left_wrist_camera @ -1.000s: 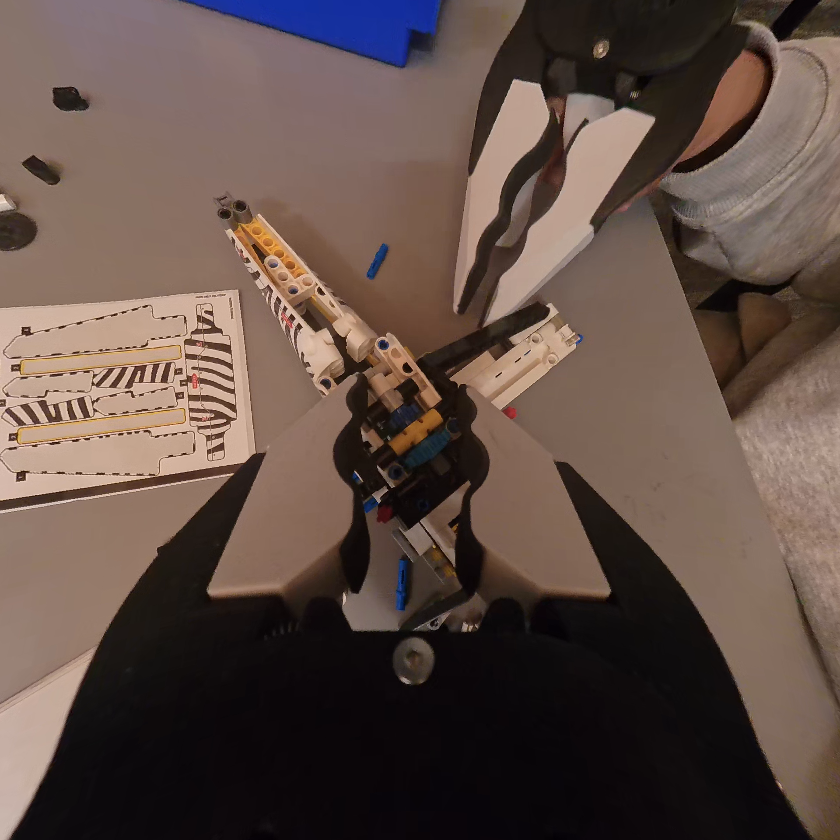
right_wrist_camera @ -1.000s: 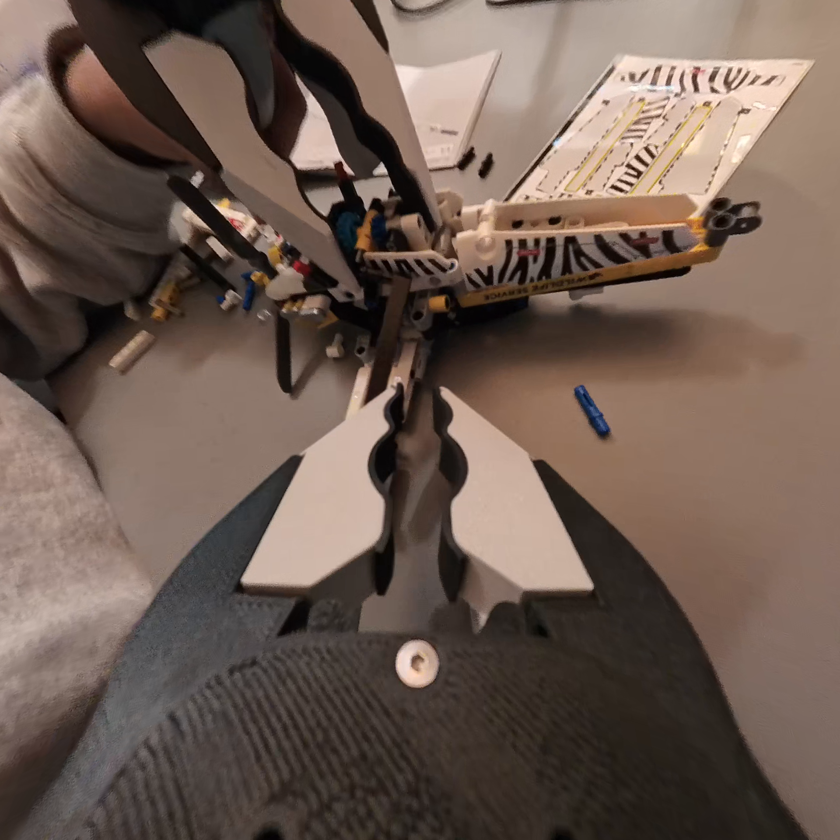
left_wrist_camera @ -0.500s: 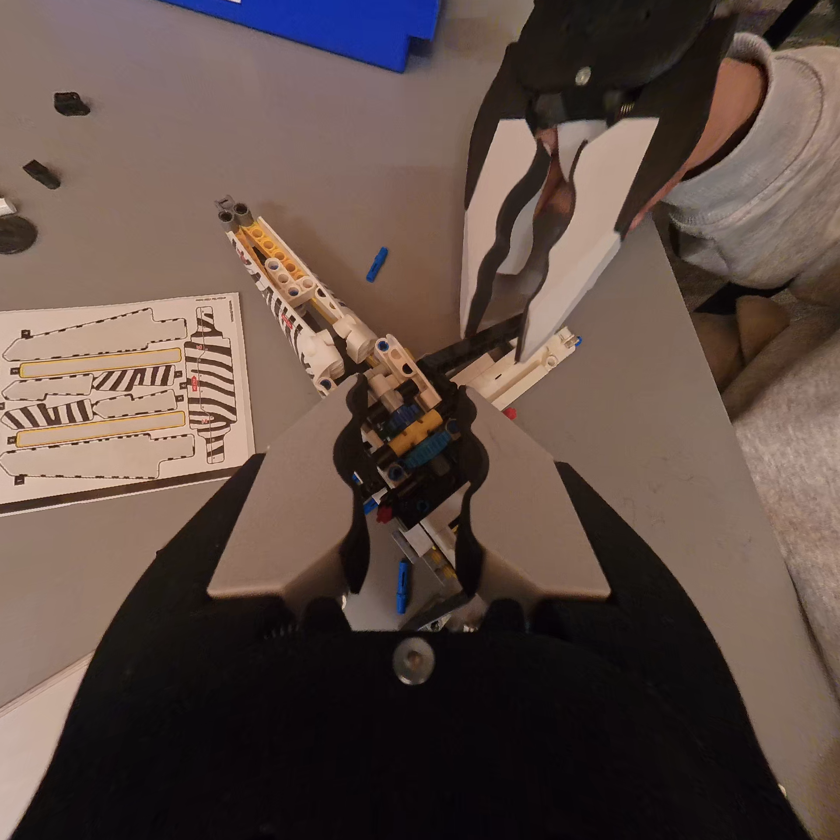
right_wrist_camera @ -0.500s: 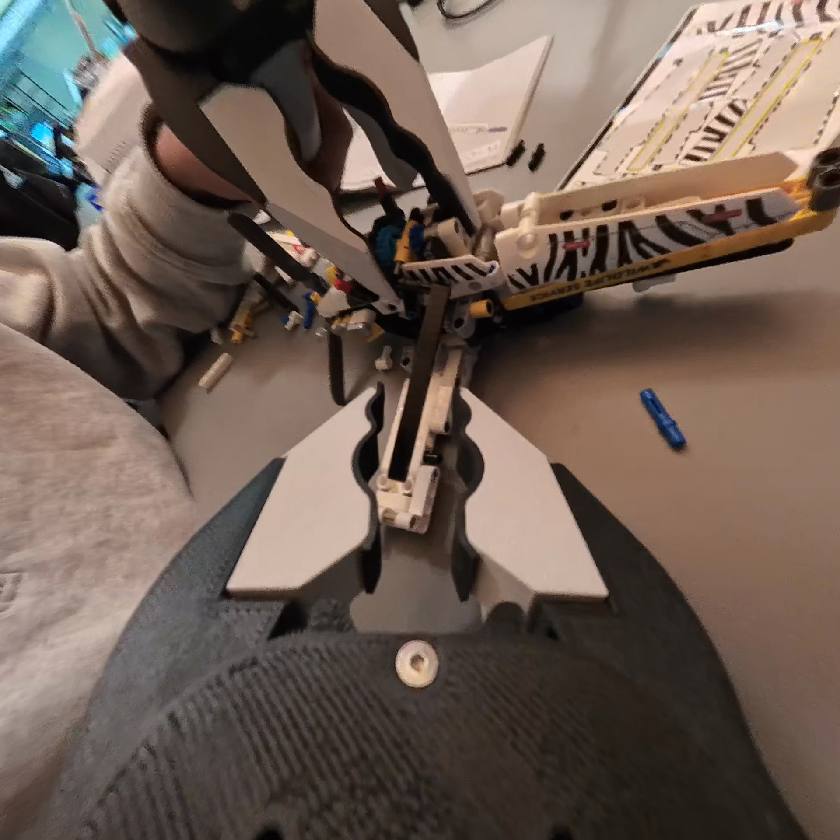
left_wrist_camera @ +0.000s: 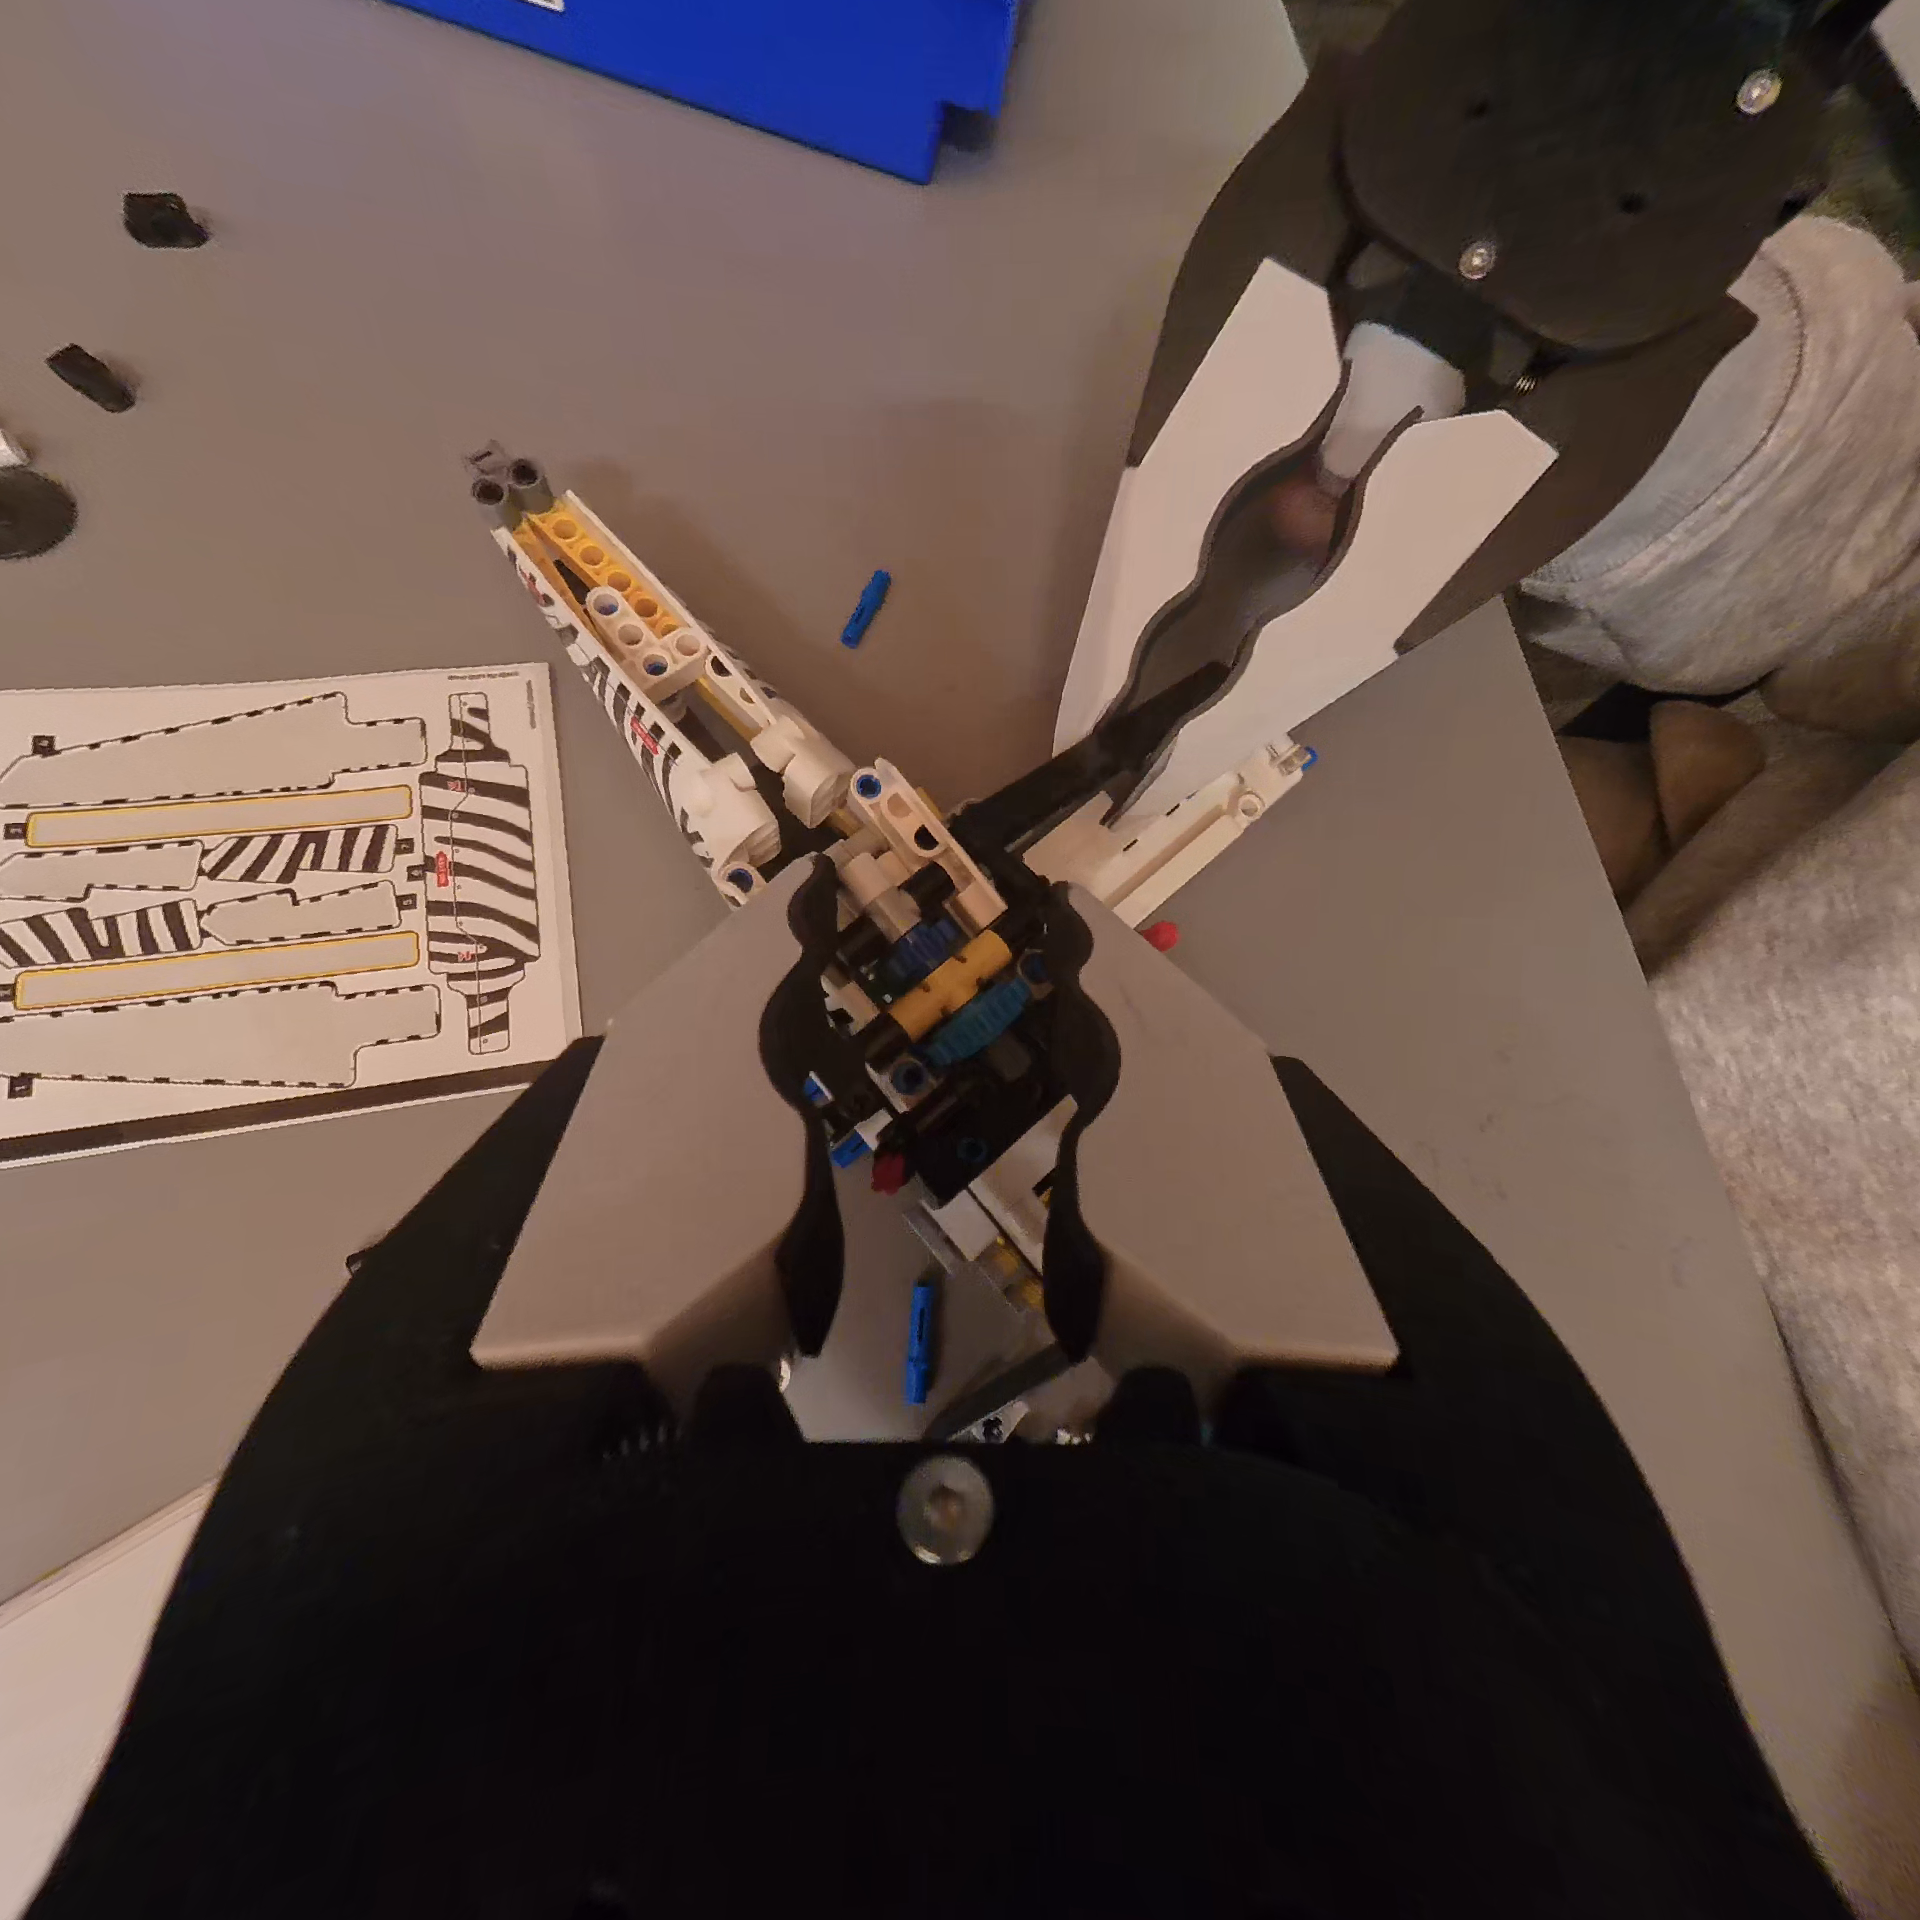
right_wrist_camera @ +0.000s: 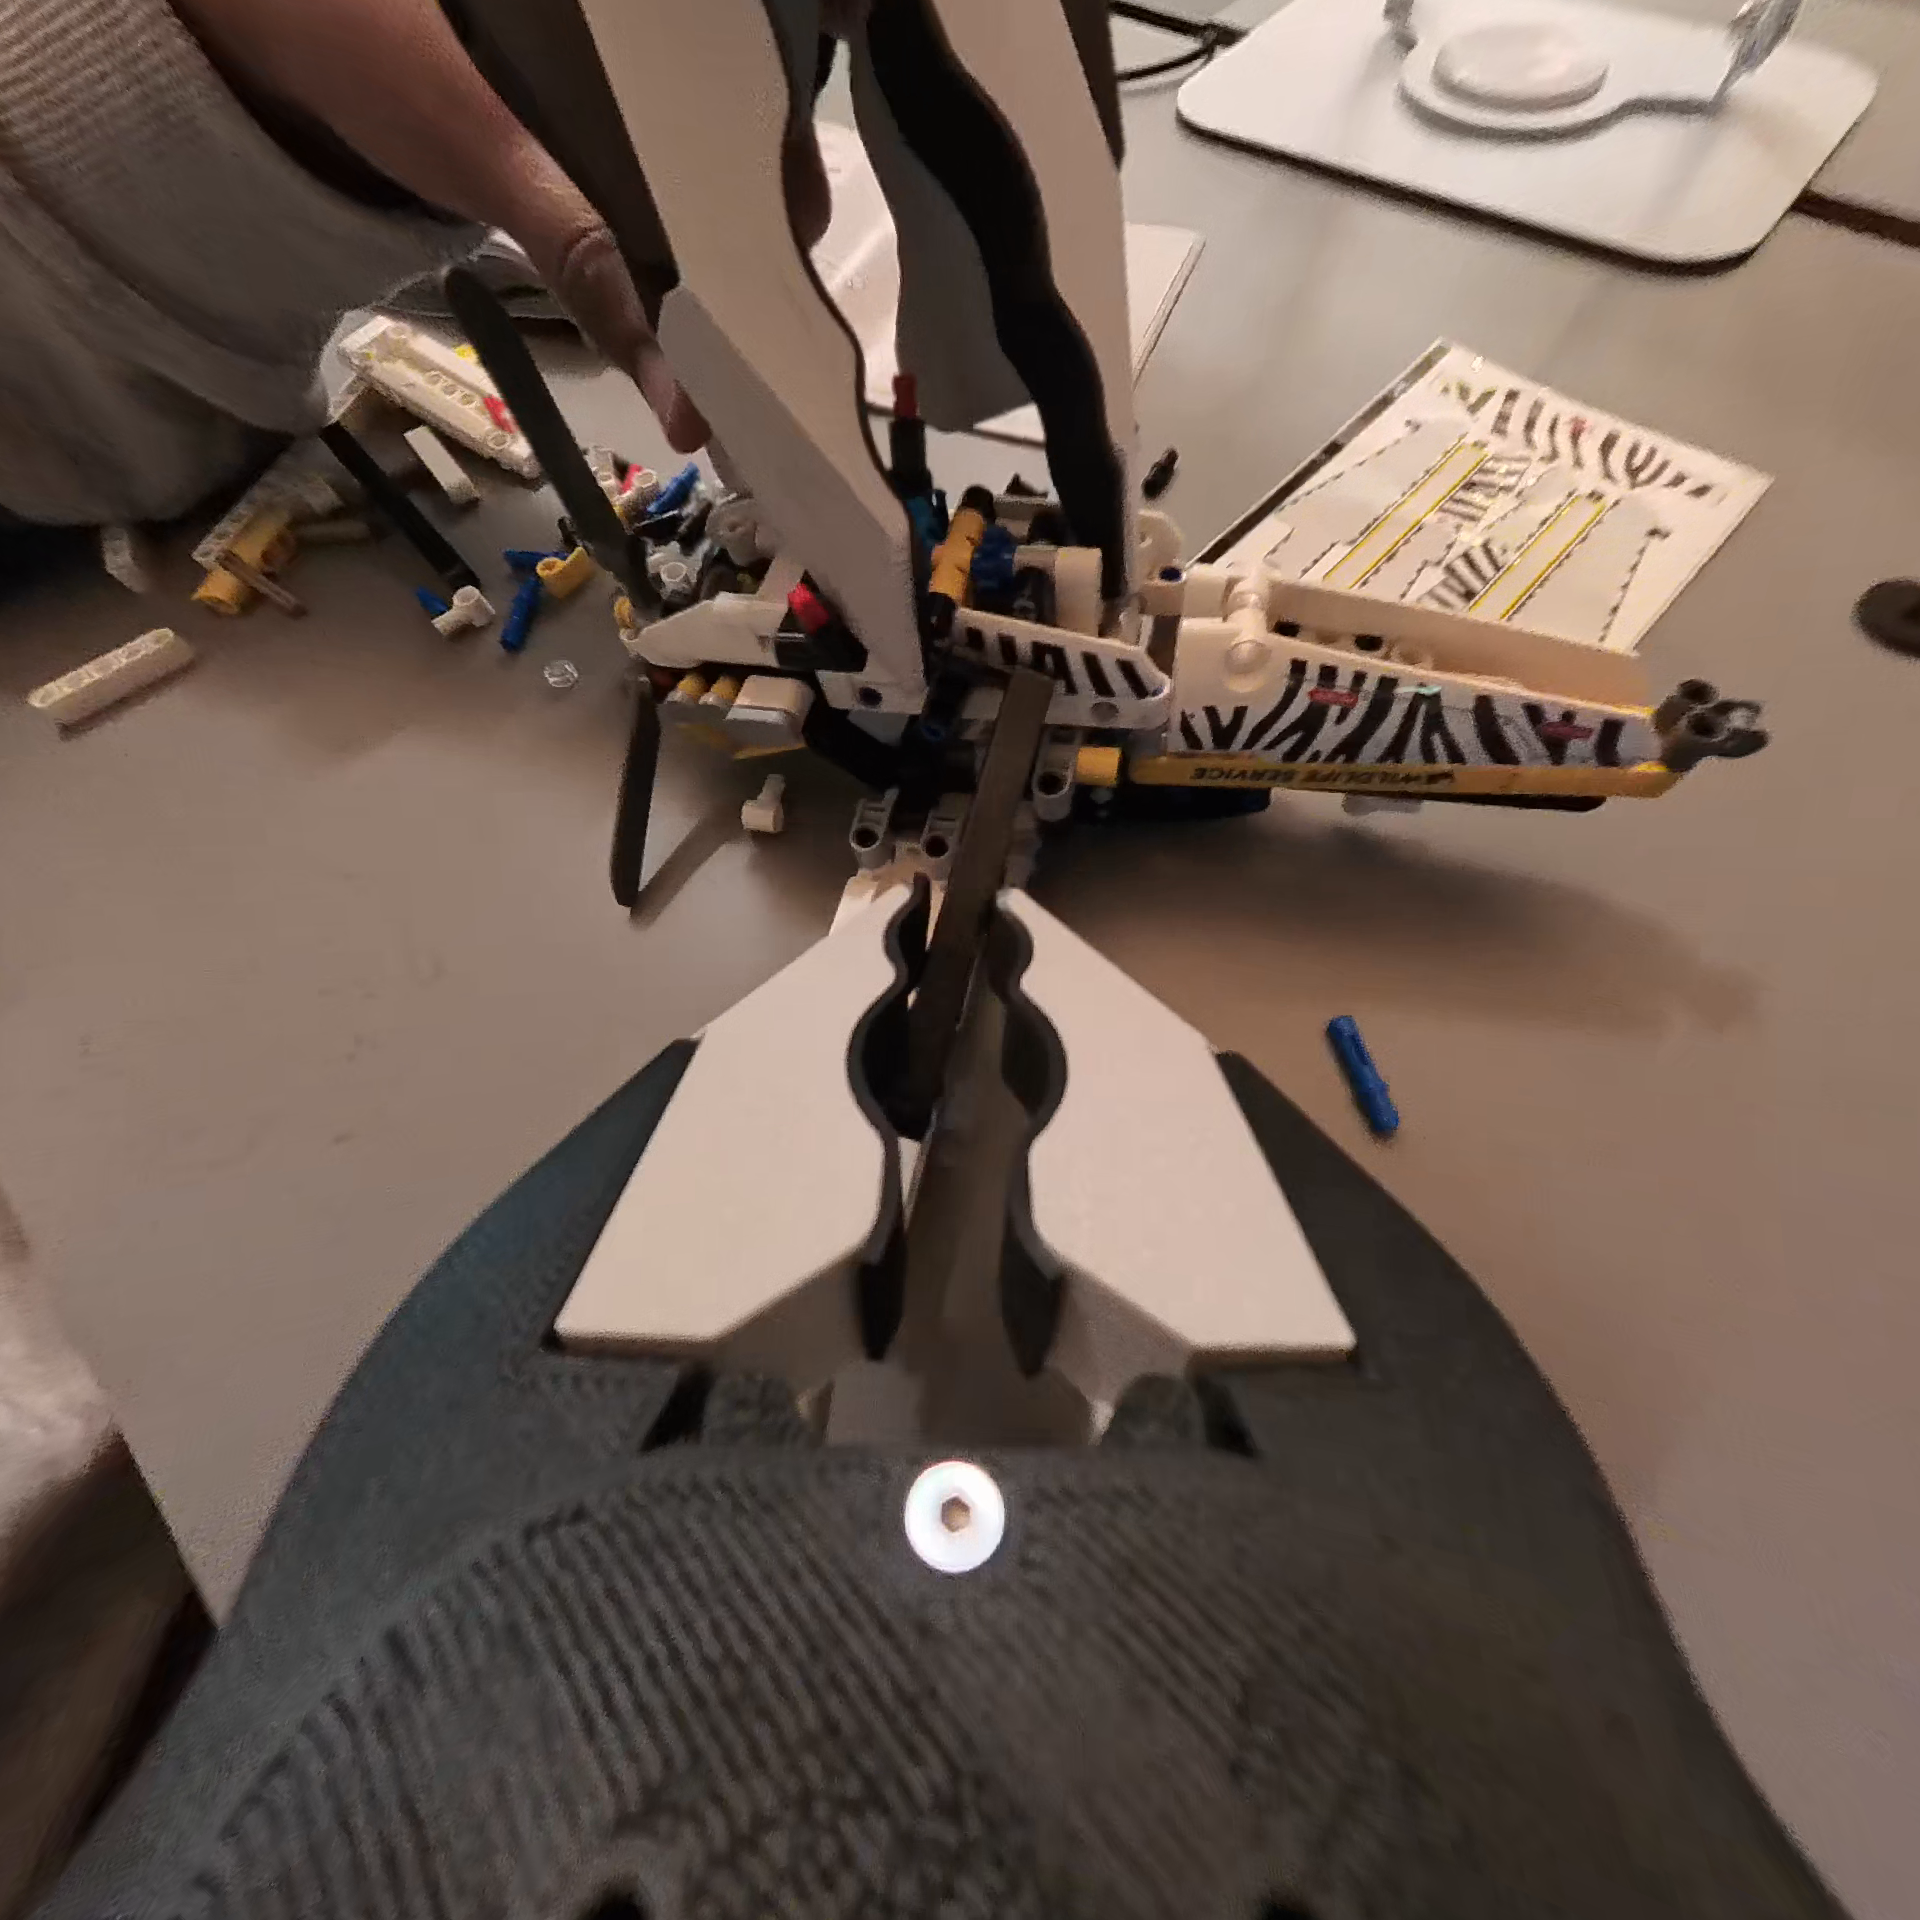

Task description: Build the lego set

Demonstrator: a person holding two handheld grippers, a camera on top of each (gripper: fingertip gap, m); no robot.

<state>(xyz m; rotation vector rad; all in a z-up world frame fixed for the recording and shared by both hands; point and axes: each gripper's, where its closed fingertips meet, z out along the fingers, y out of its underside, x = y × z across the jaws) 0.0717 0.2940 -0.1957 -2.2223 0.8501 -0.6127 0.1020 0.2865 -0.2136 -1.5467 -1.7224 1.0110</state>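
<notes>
Left gripper (left_wrist_camera: 940,1023) clamps the middle of your zebra-striped white, yellow and black plastic lego helicopter (left_wrist_camera: 914,977) on the grey tabletop (left_wrist_camera: 727,312); its striped tail boom (left_wrist_camera: 644,665) juts away, unsupported.
Right gripper (right_wrist_camera: 961,992) pinches the thin black rotor blade (right_wrist_camera: 987,810) beside the white side panel; judge the model light, rigid yet snap-fitted; grip the dense core, since the blade looks bendy and may pop off.
</notes>
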